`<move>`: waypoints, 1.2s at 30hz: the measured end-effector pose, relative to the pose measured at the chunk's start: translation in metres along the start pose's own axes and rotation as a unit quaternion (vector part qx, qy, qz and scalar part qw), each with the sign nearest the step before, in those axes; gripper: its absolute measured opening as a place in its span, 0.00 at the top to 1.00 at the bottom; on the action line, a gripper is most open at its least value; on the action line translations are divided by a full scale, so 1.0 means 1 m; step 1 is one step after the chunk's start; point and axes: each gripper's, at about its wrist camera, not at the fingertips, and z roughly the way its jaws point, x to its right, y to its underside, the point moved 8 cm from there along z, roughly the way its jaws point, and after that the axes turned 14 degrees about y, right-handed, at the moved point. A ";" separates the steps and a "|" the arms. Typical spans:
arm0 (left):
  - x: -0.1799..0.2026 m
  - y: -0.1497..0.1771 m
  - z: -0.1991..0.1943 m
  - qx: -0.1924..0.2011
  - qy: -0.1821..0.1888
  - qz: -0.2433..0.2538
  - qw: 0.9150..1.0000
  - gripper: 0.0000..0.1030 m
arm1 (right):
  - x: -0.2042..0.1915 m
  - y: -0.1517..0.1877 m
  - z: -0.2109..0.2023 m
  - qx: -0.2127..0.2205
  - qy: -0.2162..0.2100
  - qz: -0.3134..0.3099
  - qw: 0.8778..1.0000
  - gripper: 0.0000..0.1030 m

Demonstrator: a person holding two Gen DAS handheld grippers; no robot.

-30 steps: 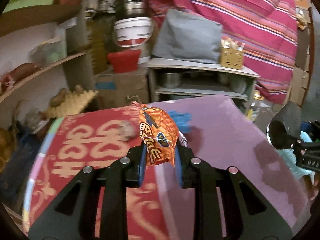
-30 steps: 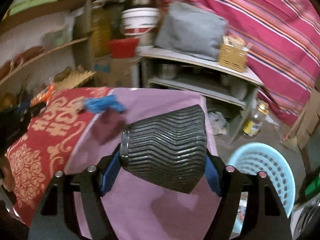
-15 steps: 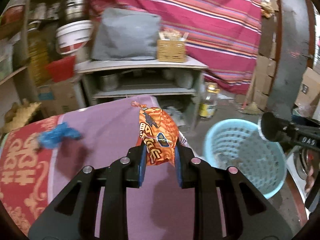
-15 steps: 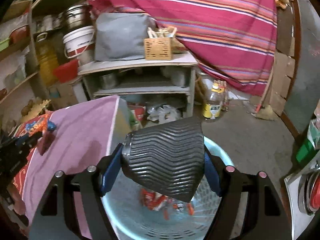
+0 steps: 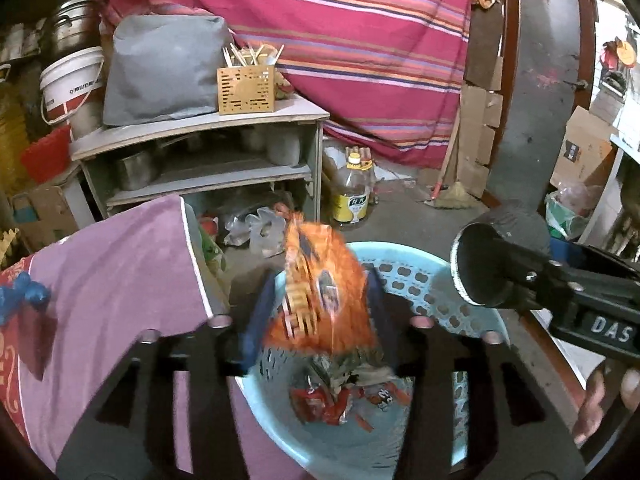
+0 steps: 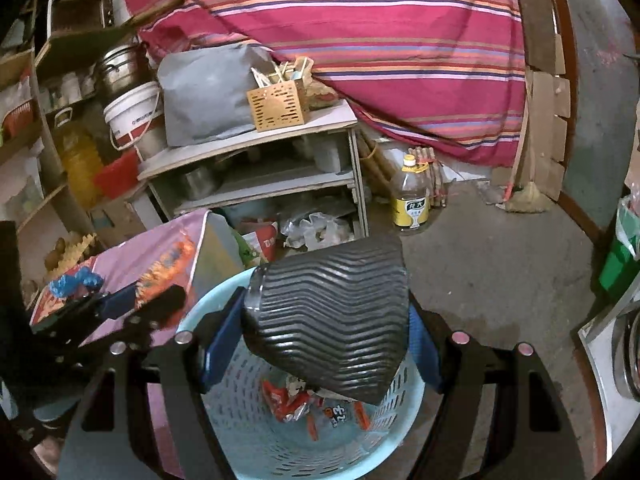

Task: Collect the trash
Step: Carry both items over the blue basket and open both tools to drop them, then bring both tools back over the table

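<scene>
Orange wrapper (image 5: 320, 292) hangs between left tool's (image 5: 316, 312) spread pads.

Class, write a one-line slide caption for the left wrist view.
Left claw, open, lets a blurred orange snack wrapper drop toward the light-blue laundry basket of wrappers.

My left gripper (image 5: 316, 316) hangs over the basket (image 5: 416, 272), its mouth open below; wrappers (image 5: 344, 396) cover only the bottom. The table corner (image 5: 200, 280) sits close to the basket's left rim. My right gripper (image 6: 320, 340), with its black cup (image 6: 332, 316), crowds the right side. Bare floor (image 6: 500, 260) beyond; shelf (image 6: 260, 160) behind.
</scene>
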 end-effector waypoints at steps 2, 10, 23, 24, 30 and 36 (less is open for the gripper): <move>-0.001 -0.001 0.003 -0.004 0.002 -0.003 1.000 0.42 | 0.004 0.000 0.002 -0.001 0.001 0.002 1.000 0.29; -0.032 -0.002 -0.030 0.018 -0.043 -0.001 0.999 0.14 | -0.010 0.005 0.008 -0.010 0.002 -0.012 1.000 0.29; -0.187 0.033 -0.115 0.007 -0.191 -0.017 0.981 0.05 | -0.058 0.022 0.019 -0.030 0.018 -0.040 0.999 0.12; -0.203 0.036 -0.117 0.002 -0.195 -0.026 0.980 0.05 | -0.062 0.024 0.019 -0.029 0.021 -0.047 0.998 0.12; -0.279 0.064 -0.110 -0.047 -0.198 -0.080 0.976 0.05 | -0.078 0.025 0.024 -0.028 0.040 -0.060 0.997 0.12; -0.315 0.078 -0.094 -0.069 -0.179 -0.104 0.976 0.07 | -0.088 0.018 0.028 -0.030 0.029 -0.032 0.999 0.12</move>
